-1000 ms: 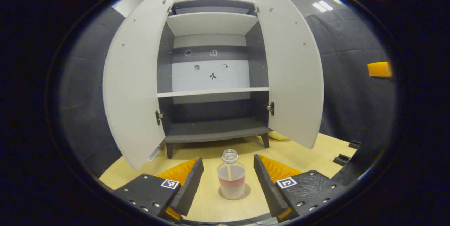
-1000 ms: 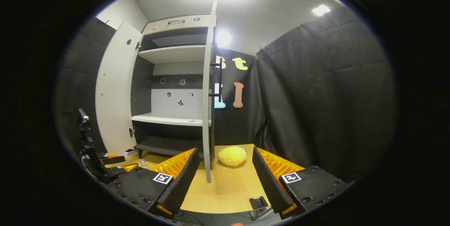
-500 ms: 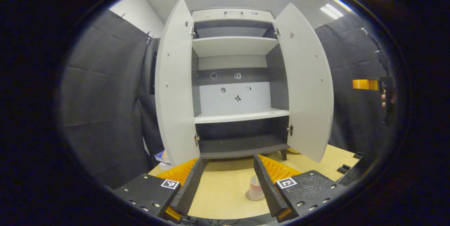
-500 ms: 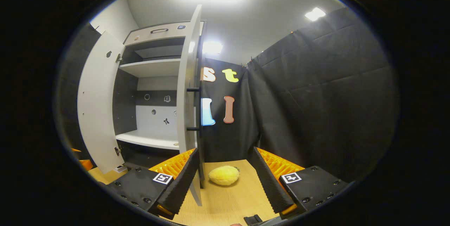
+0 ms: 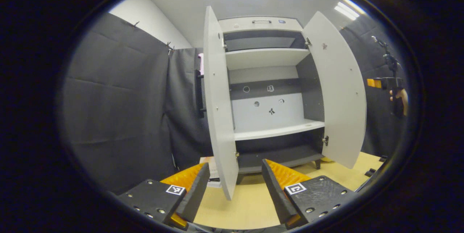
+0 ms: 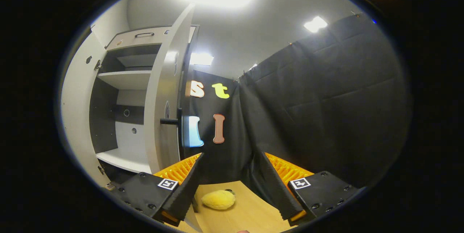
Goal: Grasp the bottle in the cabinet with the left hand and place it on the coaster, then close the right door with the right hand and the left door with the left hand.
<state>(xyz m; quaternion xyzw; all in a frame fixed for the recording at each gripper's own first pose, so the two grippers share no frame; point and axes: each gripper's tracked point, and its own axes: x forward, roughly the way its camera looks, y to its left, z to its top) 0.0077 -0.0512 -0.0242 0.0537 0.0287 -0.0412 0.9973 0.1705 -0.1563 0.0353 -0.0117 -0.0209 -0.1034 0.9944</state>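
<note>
Cabinet doors, two of them, both stand open, flat pale-grey panels with small hinges on their inner faces. Nearest in the left gripper view, the left claw [image 5: 235, 189] is spread wide and holds nothing; the lower edge of the left door [image 5: 218, 106] hangs between its two ribbed fingers over the pale wooden bench [image 5: 239, 207]. A dark bar handle [image 5: 199, 93] runs down that door's outer face. Beyond it the cabinet [image 5: 270, 91] shows two pale shelves above a dark bottom shelf, and one shallow drawer front on top. The right door [image 5: 342, 91] swings out toward the far right, where a hand [image 5: 398, 97] holds the other gripper against the black cloth wall.

In the right gripper view, the right claw [image 6: 230, 189] is likewise wide apart and empty. One soft, rounded yellow object [image 6: 218, 199] lies on the bench between its fingers. Farther off, the right door [image 6: 165, 109] is seen nearly edge-on, its dark handle [image 6: 170, 121] jutting out.
</note>
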